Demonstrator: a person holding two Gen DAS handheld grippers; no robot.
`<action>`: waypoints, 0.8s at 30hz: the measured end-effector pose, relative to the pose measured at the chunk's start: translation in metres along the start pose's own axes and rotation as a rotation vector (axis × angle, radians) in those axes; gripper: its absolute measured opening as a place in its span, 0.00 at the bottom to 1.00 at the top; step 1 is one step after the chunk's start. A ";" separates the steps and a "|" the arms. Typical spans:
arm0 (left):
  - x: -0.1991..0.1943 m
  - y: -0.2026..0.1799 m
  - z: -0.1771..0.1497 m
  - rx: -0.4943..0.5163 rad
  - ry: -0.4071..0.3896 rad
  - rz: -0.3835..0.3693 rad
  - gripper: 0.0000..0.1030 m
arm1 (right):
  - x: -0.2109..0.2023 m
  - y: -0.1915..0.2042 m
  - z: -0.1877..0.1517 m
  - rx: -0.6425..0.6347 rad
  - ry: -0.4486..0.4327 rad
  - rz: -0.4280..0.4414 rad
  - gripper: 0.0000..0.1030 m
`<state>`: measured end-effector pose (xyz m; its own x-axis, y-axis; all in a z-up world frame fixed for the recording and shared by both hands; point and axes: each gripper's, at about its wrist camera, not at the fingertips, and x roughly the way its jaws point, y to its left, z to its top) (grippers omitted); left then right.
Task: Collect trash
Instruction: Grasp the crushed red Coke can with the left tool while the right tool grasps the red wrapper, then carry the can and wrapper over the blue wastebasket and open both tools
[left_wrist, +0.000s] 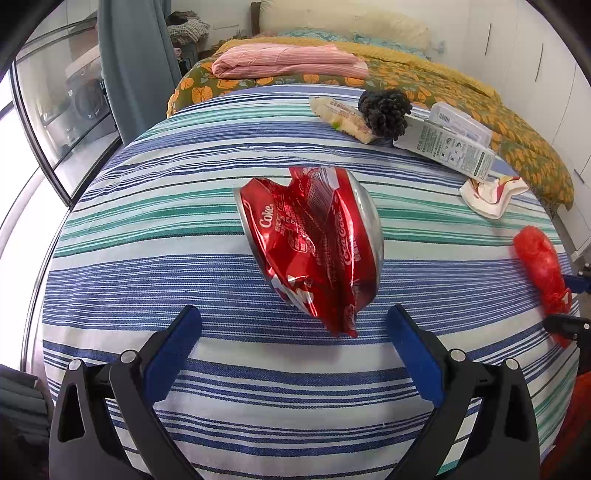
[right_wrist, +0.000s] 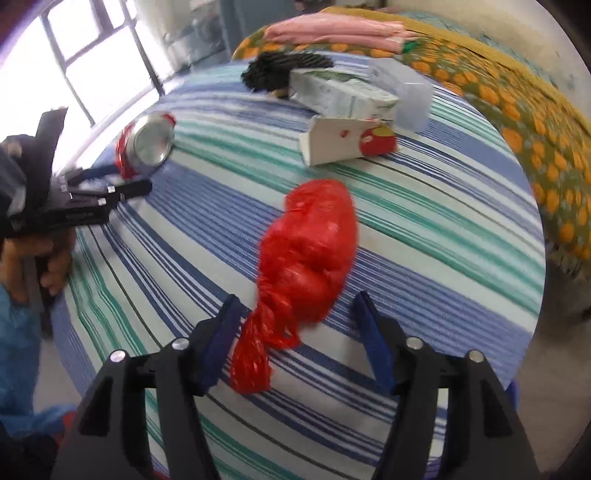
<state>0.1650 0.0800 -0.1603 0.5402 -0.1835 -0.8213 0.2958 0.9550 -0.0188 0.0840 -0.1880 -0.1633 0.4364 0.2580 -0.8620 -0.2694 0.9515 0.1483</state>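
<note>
- Blue-padded fingers of the right gripper (right_wrist: 295, 332) fill the bottom of the right wrist view, standing apart with nothing pressed between them. The knotted tail of the red plastic bag (right_wrist: 306, 254) lies in the gap, close to the left pad, though I cannot tell if it touches.
- That bag runs lengthwise from the lower centre up toward the middle of the frame, roughly in line with the fingers, its bulging body just beyond the tips. I judge a short push forward would bring the pads either side of the body, so this hand is plainly the nearer one for it.
- Wide open too is the left gripper (left_wrist: 293, 314), at the bottom of the left wrist view, holding nothing.
- Just past its tips, centre frame, lies the crushed Coke can (left_wrist: 314, 243), its long axis slanting from upper left to lower right; its lowest crumpled corner sits between the two pads without meeting either.
- Everything rests on a striped tablecloth (left_wrist: 147, 229).
- Farther off, upper right of the left view, sit a pine cone (left_wrist: 386, 110), a snack wrapper (left_wrist: 340, 116), a carton (left_wrist: 447, 147) and a torn paper cup (left_wrist: 491, 194).
</note>
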 end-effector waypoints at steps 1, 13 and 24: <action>-0.001 0.002 0.000 -0.008 -0.006 -0.016 0.95 | -0.002 -0.002 -0.001 0.024 -0.009 0.003 0.65; -0.008 -0.001 0.011 -0.066 -0.059 -0.118 0.95 | 0.002 -0.002 0.020 0.130 -0.056 -0.045 0.72; -0.004 0.011 0.029 -0.133 -0.081 -0.115 0.54 | -0.001 -0.009 0.019 0.169 -0.064 -0.054 0.43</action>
<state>0.1892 0.0840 -0.1404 0.5720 -0.3065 -0.7608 0.2559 0.9479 -0.1895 0.1026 -0.1936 -0.1545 0.5016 0.2107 -0.8391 -0.0988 0.9775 0.1864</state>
